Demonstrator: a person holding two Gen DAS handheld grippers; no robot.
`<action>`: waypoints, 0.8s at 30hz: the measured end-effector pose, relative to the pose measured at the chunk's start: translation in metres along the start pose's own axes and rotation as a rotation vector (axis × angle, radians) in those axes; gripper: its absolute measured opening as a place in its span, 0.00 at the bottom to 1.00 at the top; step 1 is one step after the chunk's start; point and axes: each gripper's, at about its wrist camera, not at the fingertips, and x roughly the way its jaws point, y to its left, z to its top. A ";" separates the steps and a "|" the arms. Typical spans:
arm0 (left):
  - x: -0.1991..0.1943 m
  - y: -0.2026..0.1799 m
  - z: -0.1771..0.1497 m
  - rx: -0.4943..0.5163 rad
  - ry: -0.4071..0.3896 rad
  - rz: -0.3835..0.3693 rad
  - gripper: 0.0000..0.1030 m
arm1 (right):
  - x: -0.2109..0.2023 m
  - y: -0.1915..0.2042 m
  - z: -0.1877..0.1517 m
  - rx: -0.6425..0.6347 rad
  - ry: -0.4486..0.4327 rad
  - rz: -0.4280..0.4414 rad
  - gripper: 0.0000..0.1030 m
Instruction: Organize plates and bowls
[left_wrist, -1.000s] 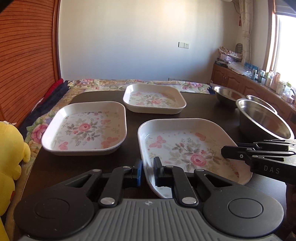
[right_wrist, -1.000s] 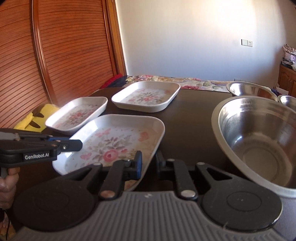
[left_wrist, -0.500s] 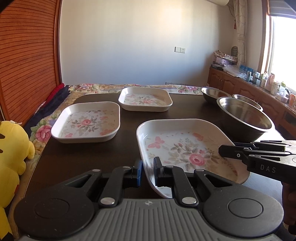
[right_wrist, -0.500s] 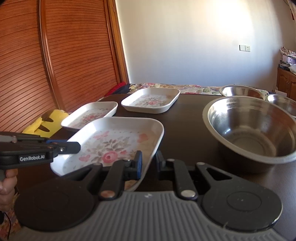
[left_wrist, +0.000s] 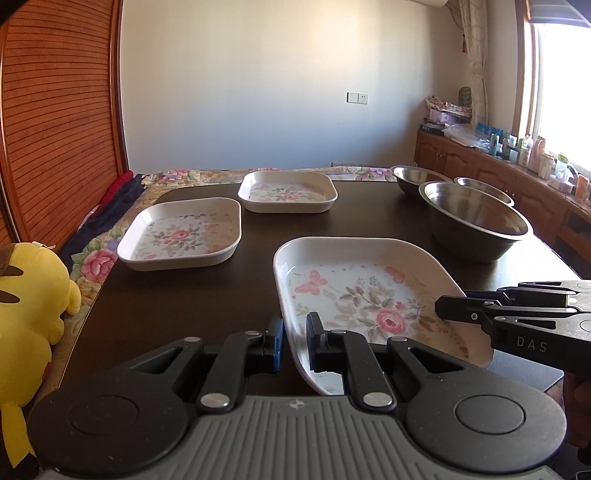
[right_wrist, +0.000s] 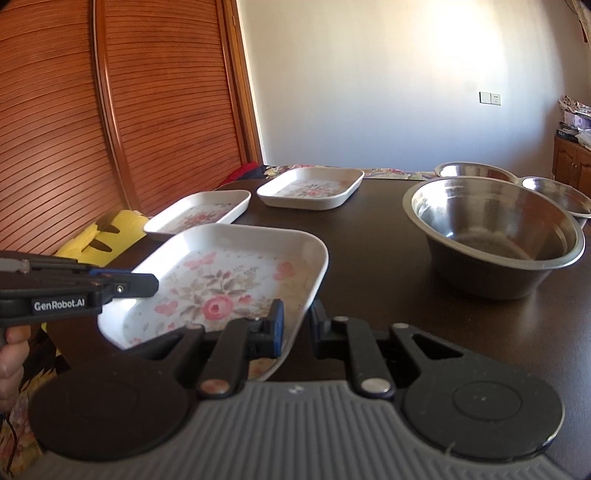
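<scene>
near plate: near rim hidden behind the left tool; in the right wrist view its 6 o'clock corner behind the right tool
yellow plush toy: cut by the 9 o'clock edge
far bowl: mostly hidden behind the big bowl
sideboard bottles: too small to tell

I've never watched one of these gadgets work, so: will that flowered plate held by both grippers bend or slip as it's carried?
The flowered plate probably stays stiff: pinched only at two near rims, it shows no sag. Its glossy surface suggests it could slip between the pads of the left gripper and right gripper. It is shallow and wide, so probably light.
</scene>
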 end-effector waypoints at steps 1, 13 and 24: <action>-0.001 0.000 -0.001 0.001 0.002 0.001 0.14 | -0.001 0.001 -0.001 0.000 0.001 0.002 0.16; 0.007 0.003 -0.015 -0.005 0.039 0.012 0.14 | -0.002 0.004 -0.013 -0.004 0.019 0.011 0.16; 0.014 0.008 -0.021 -0.029 0.056 0.009 0.14 | 0.001 0.009 -0.018 -0.014 0.037 0.007 0.16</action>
